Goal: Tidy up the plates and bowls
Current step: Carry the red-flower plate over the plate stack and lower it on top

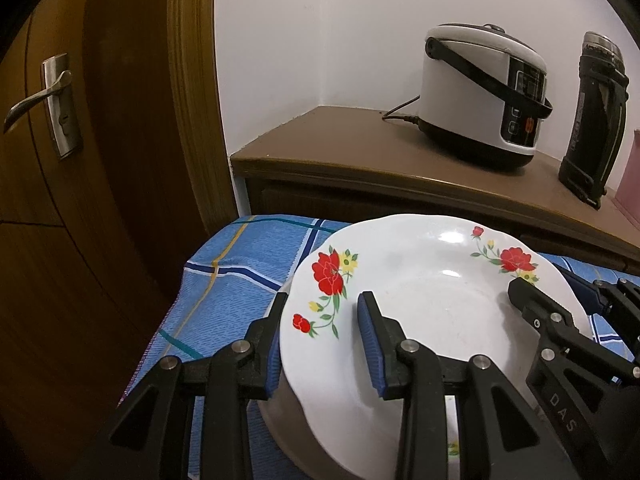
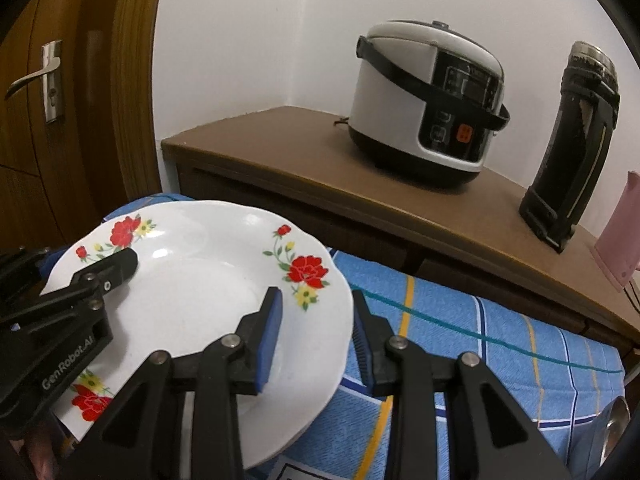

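A white plate with red flowers [image 1: 432, 304] is held over the blue checked cloth [image 1: 236, 284]. My left gripper [image 1: 320, 340] straddles the plate's left rim, one finger under it and one on top. My right gripper [image 2: 316, 332] straddles the right rim of the same plate [image 2: 200, 292] the same way. Both pairs of fingers look closed on the rim. The right gripper also shows at the right in the left wrist view [image 1: 560, 320]. The plate is tilted. A grey rounded edge, perhaps a bowl [image 1: 280, 416], shows under the plate.
A brown wooden cabinet [image 2: 304, 184] stands behind the table, bearing a white rice cooker [image 2: 428, 100], a black flask [image 2: 576, 148] and a pink object [image 2: 620, 240]. A brown door with a metal handle [image 1: 44, 100] is at the left. A metal spoon [image 2: 616, 424] lies at the right edge.
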{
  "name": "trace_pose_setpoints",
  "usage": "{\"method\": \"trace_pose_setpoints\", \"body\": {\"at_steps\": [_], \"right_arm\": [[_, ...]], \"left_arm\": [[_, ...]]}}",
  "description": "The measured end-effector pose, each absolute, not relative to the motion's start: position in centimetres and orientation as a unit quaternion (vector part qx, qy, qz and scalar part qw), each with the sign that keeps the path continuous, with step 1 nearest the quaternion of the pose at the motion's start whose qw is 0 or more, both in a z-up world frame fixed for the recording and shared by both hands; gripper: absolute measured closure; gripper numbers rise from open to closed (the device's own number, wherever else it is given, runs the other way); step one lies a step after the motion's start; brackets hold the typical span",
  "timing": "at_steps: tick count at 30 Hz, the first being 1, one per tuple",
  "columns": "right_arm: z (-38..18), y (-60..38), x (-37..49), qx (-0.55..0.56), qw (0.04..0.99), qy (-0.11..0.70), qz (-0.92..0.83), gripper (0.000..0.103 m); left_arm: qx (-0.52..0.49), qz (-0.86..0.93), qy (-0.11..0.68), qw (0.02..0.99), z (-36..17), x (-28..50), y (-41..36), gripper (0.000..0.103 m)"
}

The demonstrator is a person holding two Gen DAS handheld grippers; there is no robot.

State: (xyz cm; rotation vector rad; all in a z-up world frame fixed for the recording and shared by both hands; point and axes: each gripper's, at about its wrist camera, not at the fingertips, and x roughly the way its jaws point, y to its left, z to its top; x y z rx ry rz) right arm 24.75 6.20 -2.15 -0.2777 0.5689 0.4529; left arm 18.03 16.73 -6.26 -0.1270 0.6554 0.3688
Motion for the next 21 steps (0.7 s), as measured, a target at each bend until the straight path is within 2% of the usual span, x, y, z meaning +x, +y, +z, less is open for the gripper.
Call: {"method": "trace_pose_setpoints", "body": {"at_steps": [21], "right_arm": [[-2.85,6.87,25.26,-0.167,0.913,0.301,0.220,0.066]], "left_arm": [[-0.042,0.187,0.326,0.926,-6.39,18.35,16.40,0.066]]}}
